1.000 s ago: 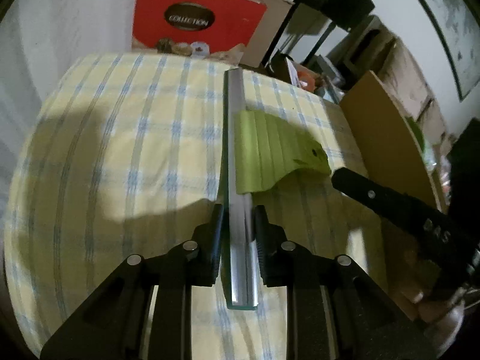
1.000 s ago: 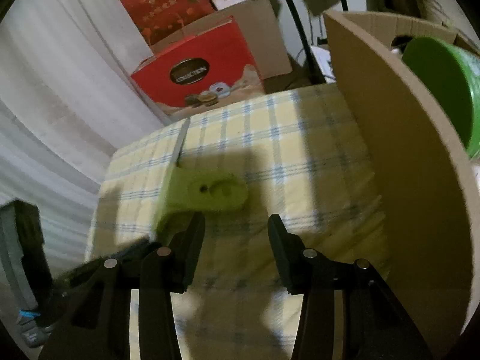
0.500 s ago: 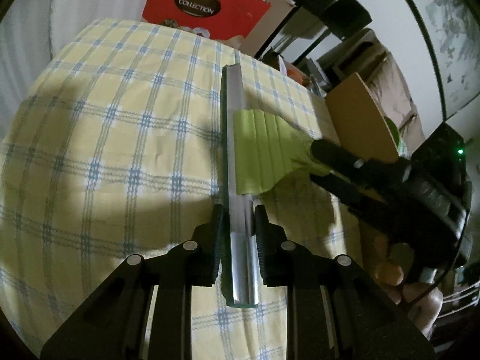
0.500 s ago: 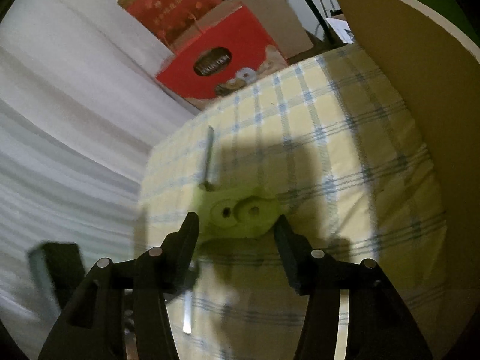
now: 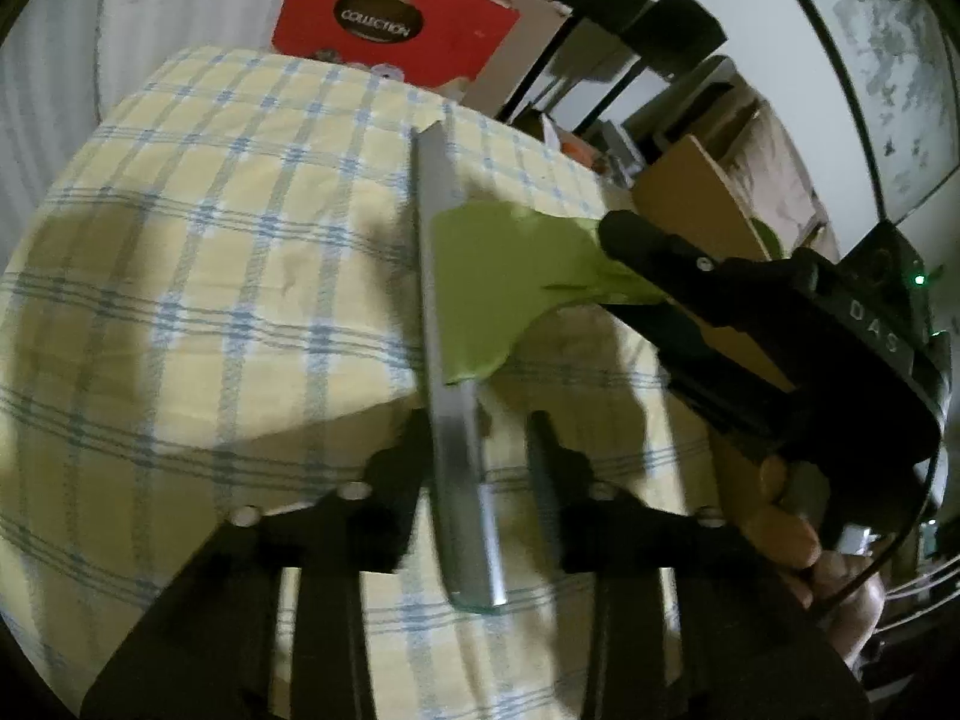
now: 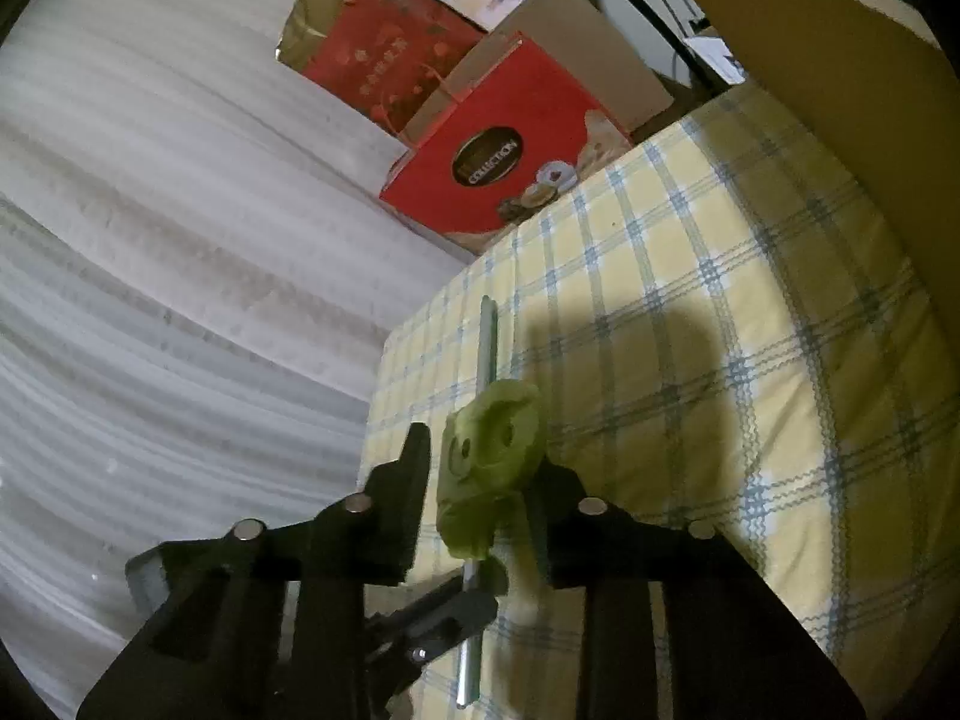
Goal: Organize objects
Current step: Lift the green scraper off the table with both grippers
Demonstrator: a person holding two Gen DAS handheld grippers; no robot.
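Observation:
A squeegee with a lime-green handle (image 5: 498, 276) and a long silver blade bar (image 5: 450, 330) is held above a yellow checked tablecloth (image 5: 210, 300). My left gripper (image 5: 480, 456) is open; the bar lies between its fingers, against the left one and apart from the right one. My right gripper (image 6: 480, 468) has its fingers around the green handle end (image 6: 492, 456), with a gap at the left finger. In the left wrist view the right gripper (image 5: 636, 276) comes in from the right onto the handle.
A red box marked COLLECTION (image 5: 390, 30) stands behind the table. A cardboard box wall (image 6: 852, 108) rises at the table's right side. White ribbed sheeting (image 6: 180, 240) covers the left. Black stands and boxes fill the back right.
My right gripper moved in from the right and closed around the green handle. My left gripper opened, letting go of the blade bar. The squeegee tilted slightly.

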